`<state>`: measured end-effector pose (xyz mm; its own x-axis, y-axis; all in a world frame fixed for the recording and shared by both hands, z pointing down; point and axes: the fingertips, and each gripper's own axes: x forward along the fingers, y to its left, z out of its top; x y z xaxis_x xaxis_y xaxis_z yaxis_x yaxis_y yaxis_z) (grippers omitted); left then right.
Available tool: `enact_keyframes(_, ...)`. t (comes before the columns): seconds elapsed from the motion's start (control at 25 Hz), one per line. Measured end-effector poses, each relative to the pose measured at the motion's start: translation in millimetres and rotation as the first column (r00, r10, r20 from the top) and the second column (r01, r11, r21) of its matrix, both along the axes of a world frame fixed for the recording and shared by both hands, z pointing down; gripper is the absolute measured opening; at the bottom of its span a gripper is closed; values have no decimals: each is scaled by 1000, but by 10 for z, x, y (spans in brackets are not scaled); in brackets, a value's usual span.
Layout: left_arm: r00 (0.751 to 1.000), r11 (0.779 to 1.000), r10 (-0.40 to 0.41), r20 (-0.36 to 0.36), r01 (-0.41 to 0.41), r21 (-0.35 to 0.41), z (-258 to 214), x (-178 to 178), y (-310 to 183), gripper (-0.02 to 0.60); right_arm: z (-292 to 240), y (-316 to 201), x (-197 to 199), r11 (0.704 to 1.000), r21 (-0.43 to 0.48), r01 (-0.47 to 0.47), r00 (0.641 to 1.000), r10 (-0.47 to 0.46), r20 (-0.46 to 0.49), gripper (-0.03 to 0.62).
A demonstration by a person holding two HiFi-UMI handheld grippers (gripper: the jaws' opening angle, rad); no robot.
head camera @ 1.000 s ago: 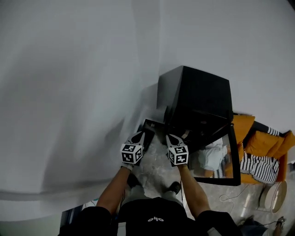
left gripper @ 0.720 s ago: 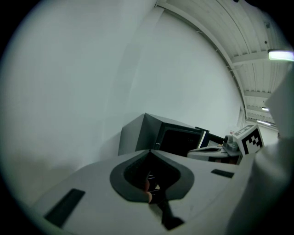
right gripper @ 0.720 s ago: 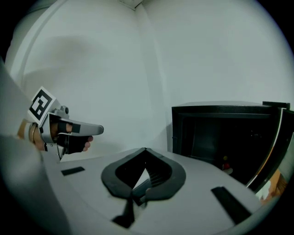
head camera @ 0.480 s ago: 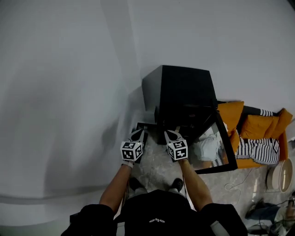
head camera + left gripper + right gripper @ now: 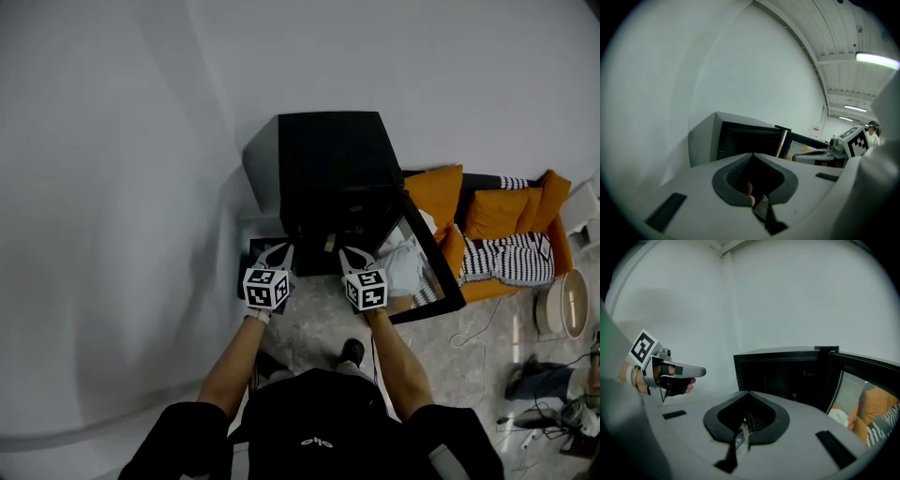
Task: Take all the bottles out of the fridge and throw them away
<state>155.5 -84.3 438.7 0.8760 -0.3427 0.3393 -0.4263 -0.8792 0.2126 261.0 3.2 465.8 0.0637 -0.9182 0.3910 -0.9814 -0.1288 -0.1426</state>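
Since the left gripper (image 5: 278, 251) and right gripper (image 5: 349, 255) are closed on nothing, one should be opened near the fridge (image 5: 328, 159).

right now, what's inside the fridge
The fridge stands open, its inside mostly dark. Only a small reddish spot shows low down, perhaps a bottle cap; no bottle can be made out.

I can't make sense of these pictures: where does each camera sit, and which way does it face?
Head view: on the person's head, looking steeply down at the black fridge, its open door, both forearms, left claw, right claw.
Left gripper view: rides the left claw, looking along its closed jaws at the fridge; right claw at right.
Right gripper view: rides the right claw, facing the open fridge; left claw at left.
Shared: all three show the fridge.
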Motion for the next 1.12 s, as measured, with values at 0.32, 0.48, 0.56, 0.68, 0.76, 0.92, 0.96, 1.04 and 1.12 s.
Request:
enact_keyframes(0.32,995,995,104,-1,-104,-7,74,461,313,0,88,442,368,994,-11,-110,994,110,0,8)
enact_keyframes(0.48,992,992,124,3,-124,-10,112,544,380,0,135,524,440,991,-16,-131,991,131,1,8)
enact_keyframes(0.56,992,992,129,6,-128,-12,131,559,388,0,158,532,446,991,-23,-134,991,134,2,8)
enact_keyframes(0.68,992,992,128,10,-128,-14,147,559,389,0,184,533,444,990,-27,-137,991,137,4,8)
enact_keyframes(0.76,992,992,127,12,-127,-14,163,564,381,0,197,524,454,990,-25,-137,991,137,5,8)
enact_keyframes(0.92,992,992,128,17,-127,-17,190,572,383,0,229,521,493,989,-33,-143,990,143,2,8)
enact_keyframes(0.96,992,992,128,19,-128,-18,202,569,383,0,241,517,504,989,-34,-145,989,145,2,8)
enact_keyframes(1.04,991,992,128,22,-128,-19,230,570,378,0,272,504,533,988,-36,-148,989,149,2,8)
enact_keyframes(1.12,992,992,128,24,-127,-20,253,573,373,0,299,492,554,988,-38,-150,989,150,4,8)
